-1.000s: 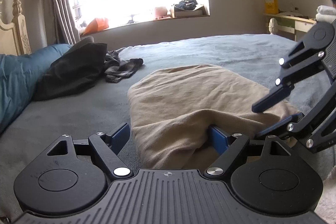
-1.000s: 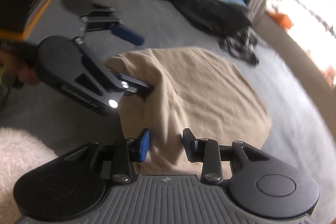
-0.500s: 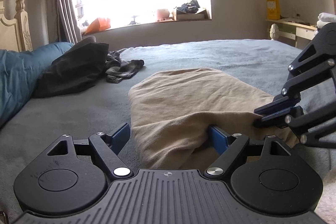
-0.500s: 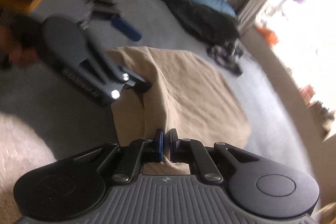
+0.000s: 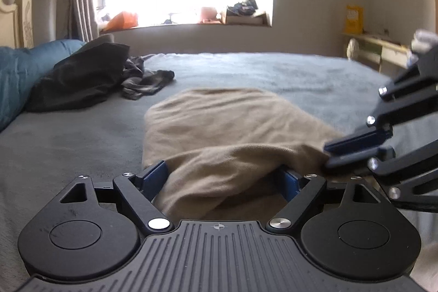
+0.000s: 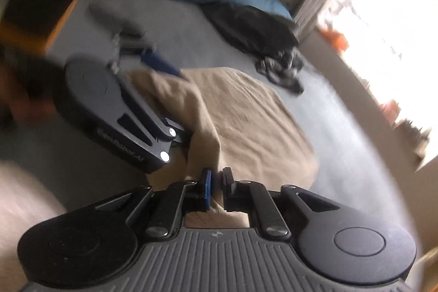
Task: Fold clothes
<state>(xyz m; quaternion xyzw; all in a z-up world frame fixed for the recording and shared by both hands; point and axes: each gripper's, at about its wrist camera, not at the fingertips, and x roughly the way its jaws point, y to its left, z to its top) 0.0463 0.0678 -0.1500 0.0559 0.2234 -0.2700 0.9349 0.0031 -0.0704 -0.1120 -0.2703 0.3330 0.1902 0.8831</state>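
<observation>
A tan garment [image 5: 232,122] lies partly folded on the grey bed [image 5: 68,141]. Its near edge is bunched into a raised fold. My left gripper [image 5: 221,171] is open wide, and that fold lies loosely between its blue fingers. In the left wrist view my right gripper [image 5: 328,155] comes in from the right at the fold's end. The right wrist view shows the right gripper [image 6: 216,177] with its jaws opening. A narrow pinch of the tan garment [image 6: 246,111] is still between the pads, drawn up in a ridge. The left gripper [image 6: 175,103] sits just left of that ridge.
A teal duvet [image 5: 16,78], a black garment [image 5: 82,75] and a crumpled grey garment [image 5: 147,81] lie at the bed's far left. A desk [image 5: 383,48] stands at the right wall. A pale fluffy rug [image 6: 22,196] lies beside the bed.
My right gripper dropped onto the fold's end and closed on it, and its jaws now stand slightly wider. The fold has shifted left against the left gripper's left finger.
</observation>
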